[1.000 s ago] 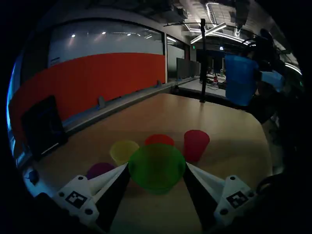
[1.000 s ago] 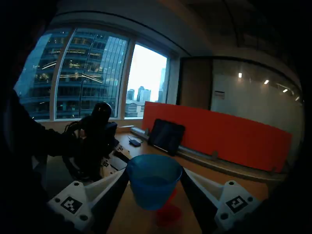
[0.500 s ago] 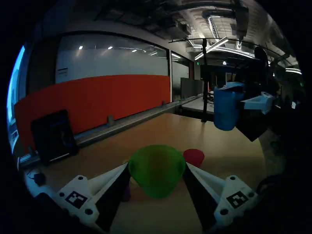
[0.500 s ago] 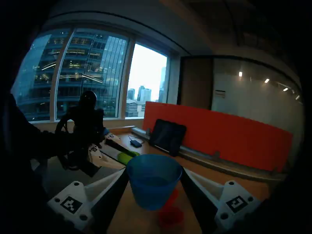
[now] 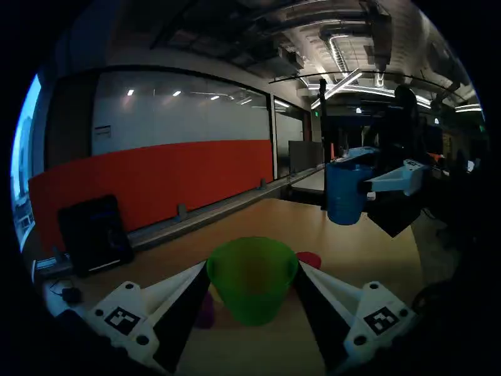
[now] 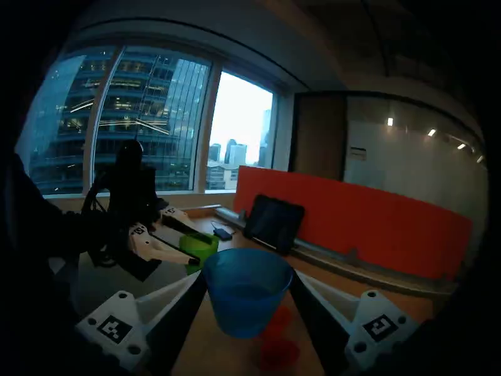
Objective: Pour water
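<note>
My left gripper (image 5: 252,285) is shut on a green cup (image 5: 252,283), held upright above the wooden table (image 5: 351,247). In the left gripper view the blue cup (image 5: 344,193) hangs in the air at the upper right, clamped by the other gripper (image 5: 376,185). My right gripper (image 6: 247,294) is shut on that blue cup (image 6: 247,289), which has water in it. The right gripper view has the green cup (image 6: 198,247) to the left, a little beyond the blue one, between the left gripper's fingers (image 6: 160,249). Both cups are level.
Red cups (image 6: 275,338) stand on the table under the blue cup; one red cup (image 5: 309,258) and a purple one (image 5: 205,311) peek out beside the green cup. A dark tablet (image 5: 94,235) leans by the orange partition (image 5: 156,175). A black pole (image 5: 324,144) stands at the far edge.
The green cup has risen off the table, away from the other cups, and come level with the blue cup. The two held cups have drawn closer together.
</note>
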Demonstrator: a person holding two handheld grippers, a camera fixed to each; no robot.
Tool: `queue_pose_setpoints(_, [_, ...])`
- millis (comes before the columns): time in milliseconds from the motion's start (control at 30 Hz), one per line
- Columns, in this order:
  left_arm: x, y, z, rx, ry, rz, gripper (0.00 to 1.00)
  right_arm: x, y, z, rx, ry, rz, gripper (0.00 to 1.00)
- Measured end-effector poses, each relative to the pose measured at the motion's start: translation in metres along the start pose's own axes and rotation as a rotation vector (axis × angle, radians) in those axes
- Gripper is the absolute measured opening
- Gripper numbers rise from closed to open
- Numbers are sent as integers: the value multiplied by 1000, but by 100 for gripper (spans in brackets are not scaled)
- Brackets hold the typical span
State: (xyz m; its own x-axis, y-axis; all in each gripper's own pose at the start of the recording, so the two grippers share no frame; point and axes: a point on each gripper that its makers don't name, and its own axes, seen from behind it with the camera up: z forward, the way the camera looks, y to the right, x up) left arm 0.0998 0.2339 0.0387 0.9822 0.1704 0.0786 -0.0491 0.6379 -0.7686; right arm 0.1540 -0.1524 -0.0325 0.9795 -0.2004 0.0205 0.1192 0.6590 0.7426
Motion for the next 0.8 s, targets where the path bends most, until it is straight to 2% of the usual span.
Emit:
queue_pose_setpoints(500, [14, 9, -33, 4, 43, 5, 89, 10, -18, 14, 34, -2, -25, 93])
queue_pose_setpoints(800, [17, 13, -45, 4, 55, 13, 89, 14, -24, 20, 51, 1, -32, 93])
